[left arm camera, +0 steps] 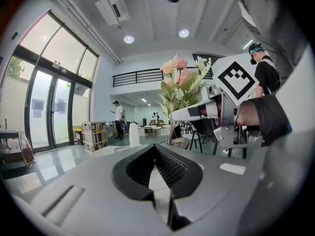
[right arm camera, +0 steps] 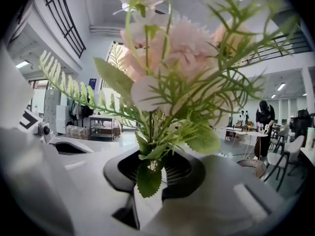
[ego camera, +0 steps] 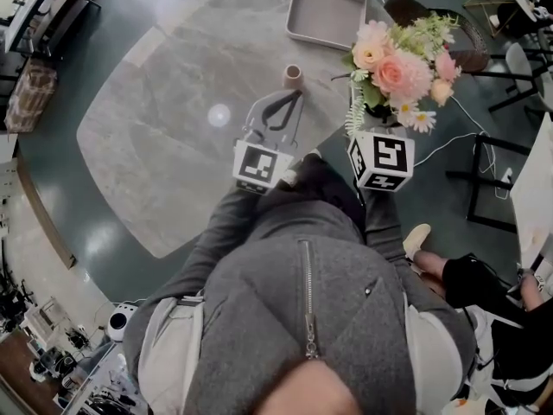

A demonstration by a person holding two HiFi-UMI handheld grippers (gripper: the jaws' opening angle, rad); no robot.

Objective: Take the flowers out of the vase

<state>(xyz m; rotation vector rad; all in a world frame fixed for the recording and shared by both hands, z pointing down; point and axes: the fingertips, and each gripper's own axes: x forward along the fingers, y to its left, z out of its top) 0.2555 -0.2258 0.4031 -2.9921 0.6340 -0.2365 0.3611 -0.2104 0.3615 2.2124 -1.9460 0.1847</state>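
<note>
Flowers (right arm camera: 172, 58) sit clamped by stems in right gripper (right arm camera: 155, 170).

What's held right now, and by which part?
The right gripper is shut on the flowers, its jaws clamping the bundled stems just below the leaves. The left gripper holds nothing.

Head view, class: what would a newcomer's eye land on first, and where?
The pink-and-peach bouquet at the upper right, its stems clamped in the right gripper. Beside it the left gripper, shut and empty, hangs over the grey marble table near a small brown pot.
</note>
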